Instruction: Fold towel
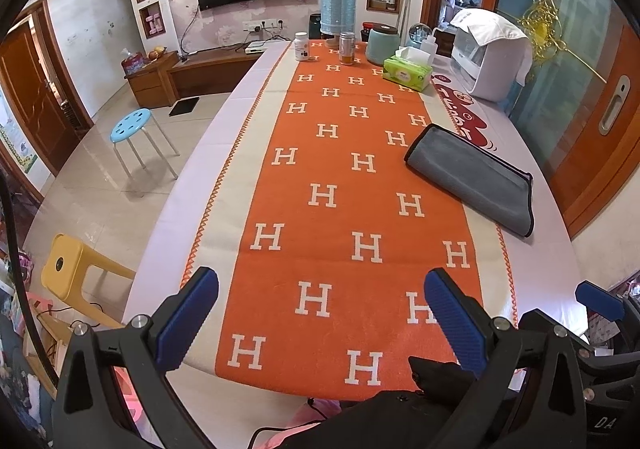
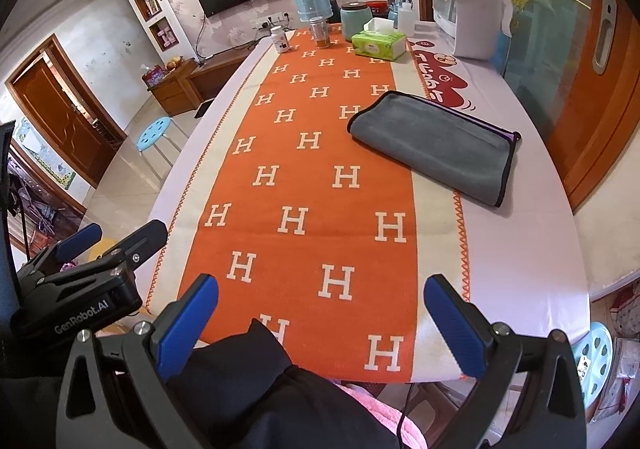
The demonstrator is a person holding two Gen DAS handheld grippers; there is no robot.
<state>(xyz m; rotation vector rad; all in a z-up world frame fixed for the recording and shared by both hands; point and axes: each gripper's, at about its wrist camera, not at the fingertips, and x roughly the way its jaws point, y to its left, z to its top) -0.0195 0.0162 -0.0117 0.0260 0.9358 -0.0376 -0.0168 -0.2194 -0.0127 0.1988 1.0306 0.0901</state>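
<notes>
Tissues (image 1: 412,53) in green box (image 1: 406,73), towel (image 1: 476,177) folded

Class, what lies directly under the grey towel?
The towel rests across the orange runner's cream border and the pale tablecloth. Whatever lies beneath its middle is covered.

Table (image 1: 532,249) (orange runner (image 1: 340,209), grey towel (image 1: 476,177))

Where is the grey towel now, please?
In both wrist views, the folded grey black-edged towel lies right of centre on the table, straddling the orange H-patterned runner's right edge, nearer than the green tissue box.
</notes>
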